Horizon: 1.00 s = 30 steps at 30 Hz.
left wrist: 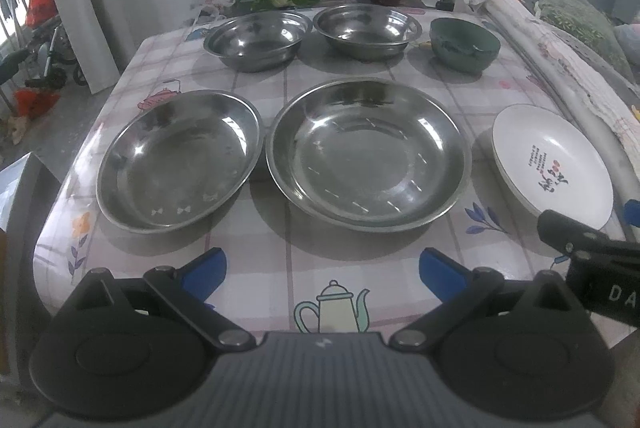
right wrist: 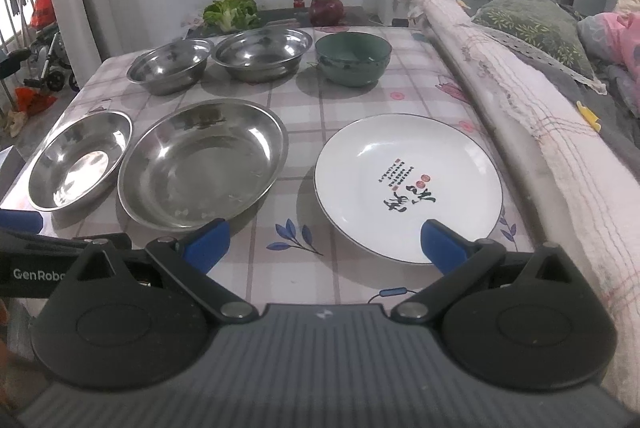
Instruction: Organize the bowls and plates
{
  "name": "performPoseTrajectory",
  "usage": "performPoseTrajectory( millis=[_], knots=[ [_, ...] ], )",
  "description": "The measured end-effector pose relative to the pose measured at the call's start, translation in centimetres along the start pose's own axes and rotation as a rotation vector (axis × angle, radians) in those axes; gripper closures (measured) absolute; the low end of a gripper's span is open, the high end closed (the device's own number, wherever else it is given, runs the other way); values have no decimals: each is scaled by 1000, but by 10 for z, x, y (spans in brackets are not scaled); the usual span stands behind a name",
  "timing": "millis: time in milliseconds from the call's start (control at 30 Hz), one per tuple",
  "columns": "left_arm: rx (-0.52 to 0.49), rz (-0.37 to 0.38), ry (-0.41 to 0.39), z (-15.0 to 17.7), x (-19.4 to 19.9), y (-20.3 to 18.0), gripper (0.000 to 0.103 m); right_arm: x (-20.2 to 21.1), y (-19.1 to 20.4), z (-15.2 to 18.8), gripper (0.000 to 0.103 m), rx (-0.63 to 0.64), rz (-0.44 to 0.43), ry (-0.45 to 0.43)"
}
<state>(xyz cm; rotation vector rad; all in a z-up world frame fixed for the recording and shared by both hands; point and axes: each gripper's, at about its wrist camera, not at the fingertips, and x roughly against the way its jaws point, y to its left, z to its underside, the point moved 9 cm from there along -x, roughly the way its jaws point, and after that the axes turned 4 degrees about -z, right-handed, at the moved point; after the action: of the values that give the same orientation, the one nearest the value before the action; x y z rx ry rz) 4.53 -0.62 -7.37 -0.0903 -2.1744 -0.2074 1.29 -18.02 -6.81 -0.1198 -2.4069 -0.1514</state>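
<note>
Left gripper (left wrist: 322, 274): fingers spread, holding nothing, above the near table edge. Right gripper (right wrist: 325, 244): fingers spread, empty, its right fingertip over the near rim of the white plate (right wrist: 408, 184). The left gripper's side reads "GenRobo", cut off. The plate bears dark calligraphy and red seals, illegible. Two steel plates (left wrist: 368, 152) lie beside it; two steel bowls (left wrist: 258, 40) and a green bowl (left wrist: 464, 44) stand behind on the checked tablecloth (left wrist: 280, 268).
</note>
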Motion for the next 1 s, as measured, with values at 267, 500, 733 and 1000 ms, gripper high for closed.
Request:
performPoseTrajectory(
  millis=[267, 500, 733, 1000],
  knots=[
    [-13, 26, 2, 0, -1, -8, 0, 3, -5, 0, 1, 5, 22, -5],
    [-25, 39, 6, 1, -2, -14, 0, 4, -14, 0, 1, -12, 41, -3],
    [-25, 35, 8, 1, -3, -15, 0, 4, -16, 2, 1, -17, 39, 1],
    [-26, 34, 8, 1, -3, -15, 0, 3, -16, 1, 1, -17, 34, 0]
  ],
)
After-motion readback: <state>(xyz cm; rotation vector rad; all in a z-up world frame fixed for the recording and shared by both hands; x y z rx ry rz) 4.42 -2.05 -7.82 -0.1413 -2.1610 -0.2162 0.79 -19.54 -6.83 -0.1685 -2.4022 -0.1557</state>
